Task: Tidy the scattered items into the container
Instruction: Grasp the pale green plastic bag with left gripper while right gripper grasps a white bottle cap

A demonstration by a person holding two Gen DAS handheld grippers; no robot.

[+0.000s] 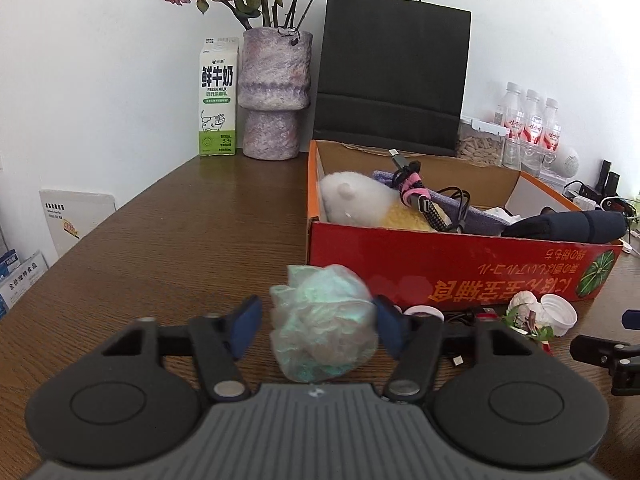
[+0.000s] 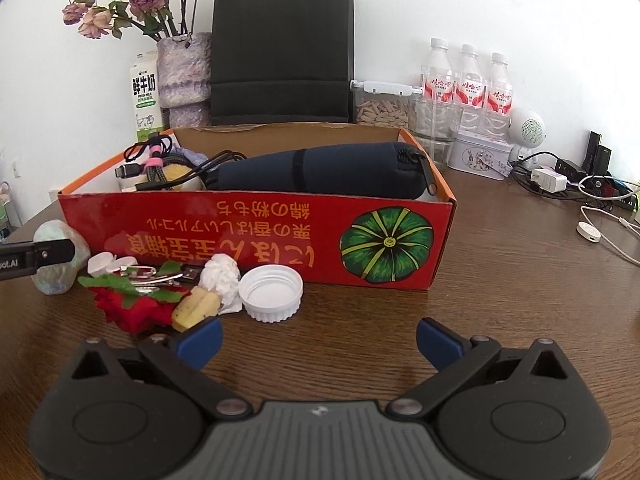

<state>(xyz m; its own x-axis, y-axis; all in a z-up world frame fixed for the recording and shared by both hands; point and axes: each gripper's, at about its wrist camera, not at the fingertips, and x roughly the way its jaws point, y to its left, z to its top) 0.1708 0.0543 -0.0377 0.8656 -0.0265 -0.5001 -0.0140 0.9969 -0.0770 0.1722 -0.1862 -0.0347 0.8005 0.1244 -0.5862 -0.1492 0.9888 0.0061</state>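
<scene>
A red cardboard box (image 1: 460, 268) (image 2: 256, 236) holds a plush toy (image 1: 356, 200), cables (image 1: 420, 196) and a dark pouch (image 2: 316, 172). My left gripper (image 1: 316, 322) is open, its blue pads on either side of a crumpled pale green plastic bag (image 1: 324, 320) on the table; the right pad touches it, the left stands apart. The bag shows at the left in the right wrist view (image 2: 60, 256). My right gripper (image 2: 318, 342) is open and empty above bare table. Before it lie a white cap (image 2: 272, 286), crumpled tissue (image 2: 222, 276), a red fabric flower (image 2: 132, 308) and a yellowish piece (image 2: 196, 306).
Along the wall stand a milk carton (image 1: 218, 100), a vase of dried roses (image 1: 274, 92), a black paper bag (image 1: 392, 68), a seed jar (image 2: 382, 106) and three water bottles (image 2: 468, 80). Chargers and cables (image 2: 580, 184) lie at the far right.
</scene>
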